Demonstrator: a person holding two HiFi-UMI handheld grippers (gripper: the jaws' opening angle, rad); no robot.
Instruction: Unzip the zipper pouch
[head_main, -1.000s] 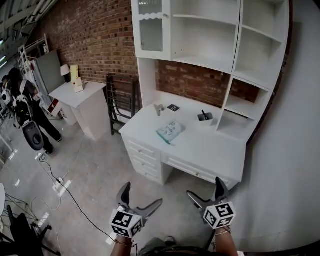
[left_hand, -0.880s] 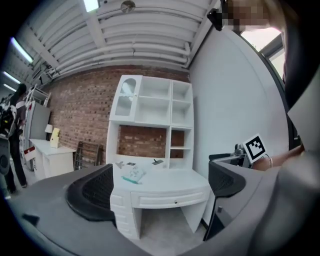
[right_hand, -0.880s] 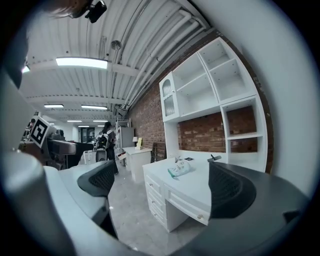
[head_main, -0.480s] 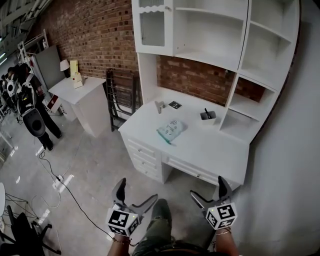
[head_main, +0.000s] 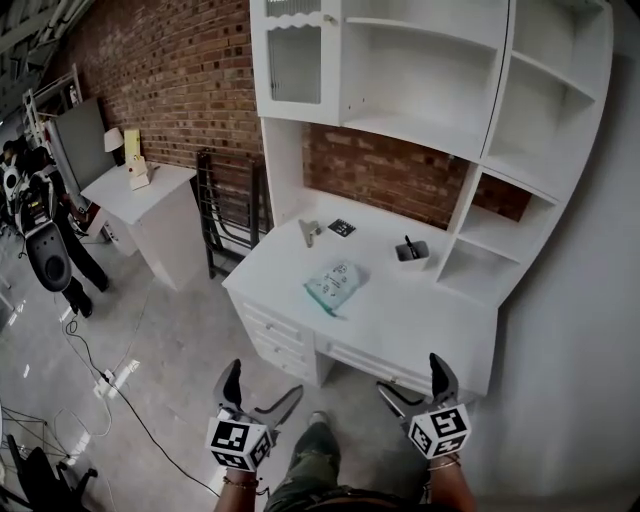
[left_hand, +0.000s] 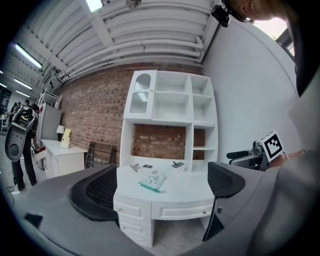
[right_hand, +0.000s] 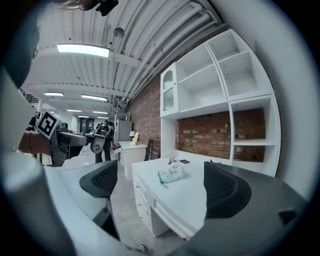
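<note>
white desk (head_main: 425, 312) — brick wall (head_main: 180, 80) behind

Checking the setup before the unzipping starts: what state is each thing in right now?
zipper pouch: lying flat on the desk, untouched; zipper too small to read.
left claw: open, empty.
right claw: open, empty, jaws just closing slightly.
desk drawers: shut.
cabinet door: shut.

White desk (head_main: 420, 312) — red-brick wall (head_main: 190, 90) — teal-edged pouch (head_main: 335, 283)
</note>
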